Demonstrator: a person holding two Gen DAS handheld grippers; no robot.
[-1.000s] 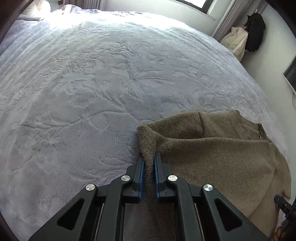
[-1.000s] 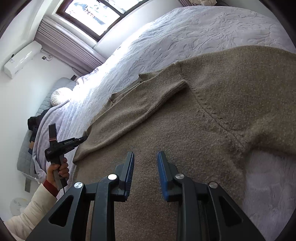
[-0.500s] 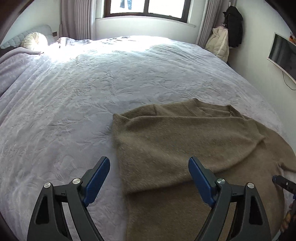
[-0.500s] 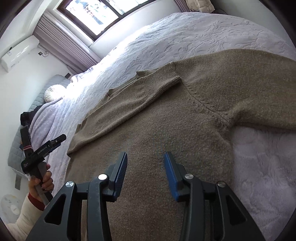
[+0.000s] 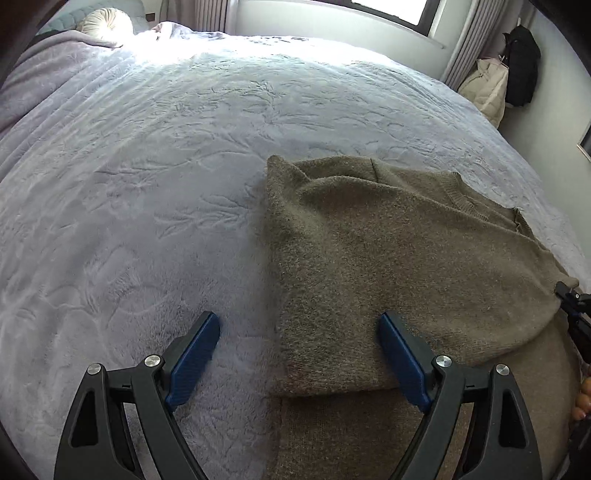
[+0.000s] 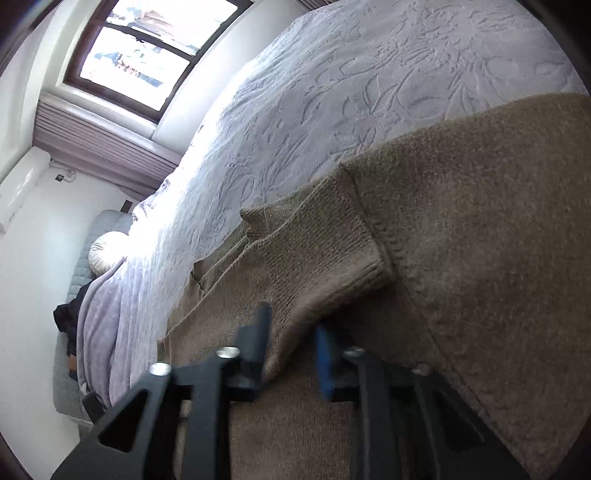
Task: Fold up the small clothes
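A brown knitted sweater (image 5: 388,266) lies on a pale lilac bedspread (image 5: 166,166), one side folded over onto its body. My left gripper (image 5: 299,350) is wide open and empty, hovering over the sweater's folded left edge. In the right wrist view the sweater (image 6: 480,221) fills the lower right, its ribbed sleeve cuff (image 6: 325,243) lying across the body. My right gripper (image 6: 293,332) is low over the sweater with a raised fold of the sleeve between its fingers; the jaws stand a little apart.
The bedspread (image 6: 332,92) stretches to a window (image 6: 147,48) and a round cushion (image 5: 105,24) at the headboard. Coats (image 5: 506,77) hang on the right wall. The tip of the other gripper (image 5: 570,295) shows at the right edge.
My left gripper let go of the sweater's folded edge, opened wide and pulled back. My right gripper dropped forward toward the sleeve cuff and now has a fold of it between its fingers.
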